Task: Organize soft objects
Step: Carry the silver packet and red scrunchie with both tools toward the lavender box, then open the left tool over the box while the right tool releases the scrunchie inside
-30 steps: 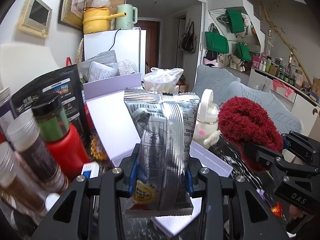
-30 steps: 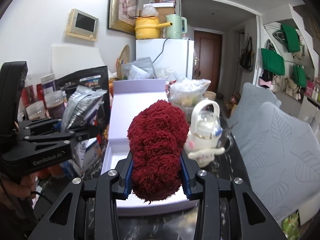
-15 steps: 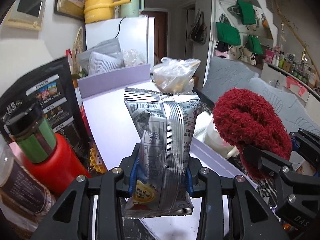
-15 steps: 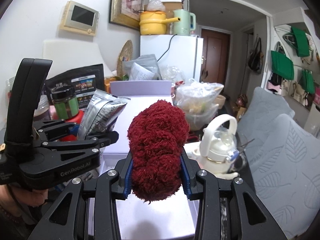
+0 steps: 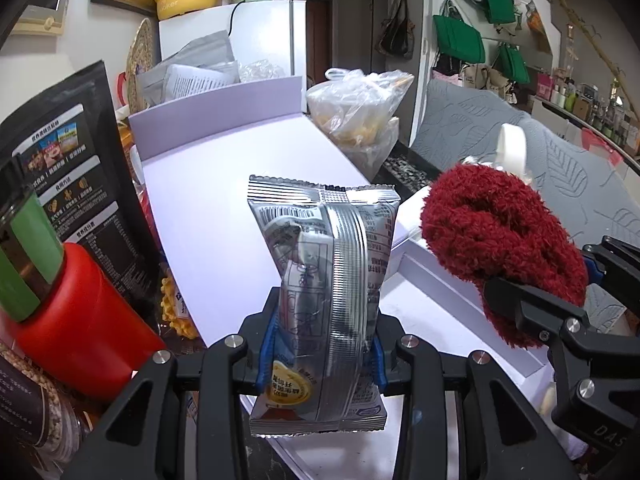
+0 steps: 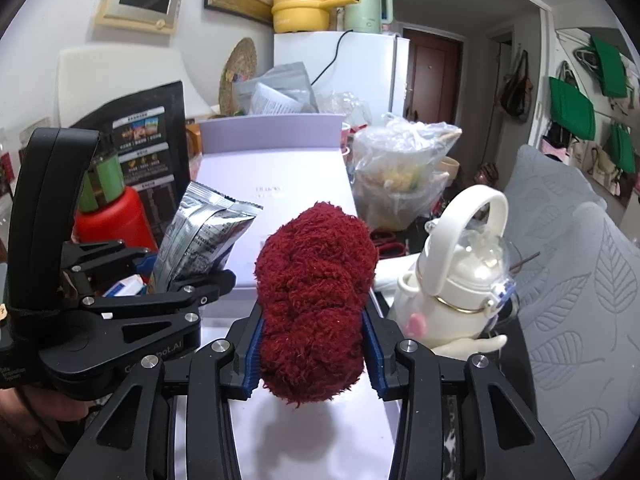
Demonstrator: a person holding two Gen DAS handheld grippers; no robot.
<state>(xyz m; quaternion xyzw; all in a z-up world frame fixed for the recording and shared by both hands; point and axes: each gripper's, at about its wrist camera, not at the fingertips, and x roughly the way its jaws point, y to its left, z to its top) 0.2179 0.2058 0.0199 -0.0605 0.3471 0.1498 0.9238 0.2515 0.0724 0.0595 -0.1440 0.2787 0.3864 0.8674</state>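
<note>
My left gripper (image 5: 322, 356) is shut on a silver snack packet (image 5: 324, 280) and holds it upright over the open lavender box (image 5: 224, 216). The packet also shows in the right wrist view (image 6: 200, 236), left of my right gripper. My right gripper (image 6: 314, 352) is shut on a fluffy dark red sock bundle (image 6: 316, 300) and holds it above the box's white bottom (image 6: 304, 436). In the left wrist view the red bundle (image 5: 500, 248) sits to the right of the packet, over the box's right wall.
A red bottle with a green cap (image 5: 60, 296) and a black pouch (image 5: 68, 176) stand left of the box. A white kettle-shaped bottle (image 6: 460, 280) and a clear plastic bag (image 6: 404, 176) stand to its right. A grey cushion (image 6: 580, 300) lies at far right.
Both grippers have moved forward and over the box, still holding the packet and the red bundle. The white bottle now lies behind and right of the red bundle.
</note>
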